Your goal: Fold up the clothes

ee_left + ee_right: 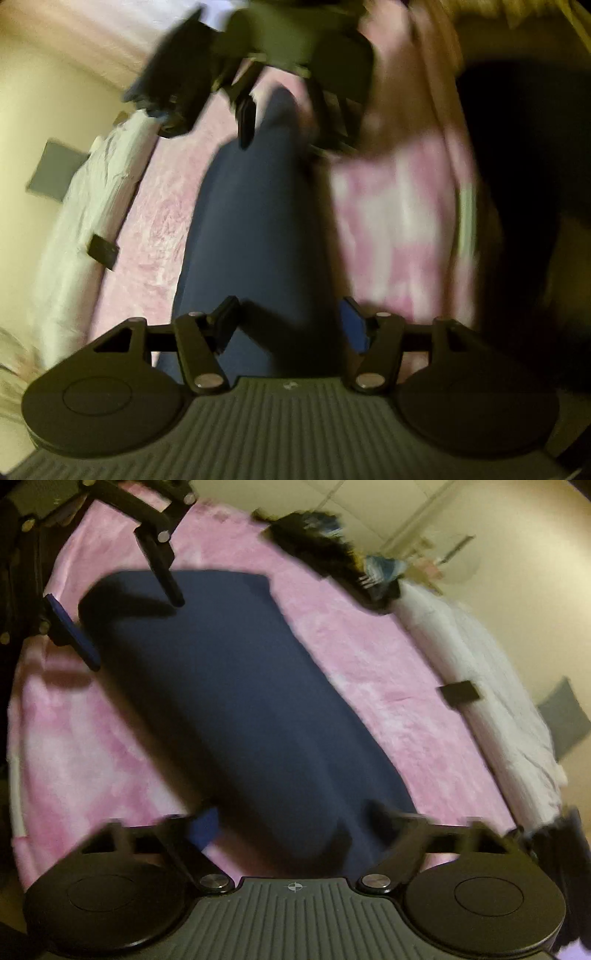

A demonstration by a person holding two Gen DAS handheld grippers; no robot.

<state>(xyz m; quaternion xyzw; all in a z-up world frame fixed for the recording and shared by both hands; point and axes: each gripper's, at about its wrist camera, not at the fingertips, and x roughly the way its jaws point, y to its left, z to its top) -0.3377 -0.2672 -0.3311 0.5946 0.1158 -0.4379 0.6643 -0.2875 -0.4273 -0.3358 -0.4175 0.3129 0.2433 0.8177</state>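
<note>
Right wrist view shows the bed under a pink blanket, and on it the navy garment, lying flat as a long smooth panel with straight edges, apparently already doubled lengthwise. A heap of dark clothes waits at the blanket's far edge, well apart from it. Both claws hang over opposite ends of the panel: the right claw with its jaws spread wide and nothing between them, the left claw likewise spread and empty. Left wrist view agrees, though it is blurred. My judgement is that the step in hand is the pause between folds. Next, each claw should drop to a corner of one short end, pinch through all layers, then carry that end over the other without dragging the blanket up with it
</note>
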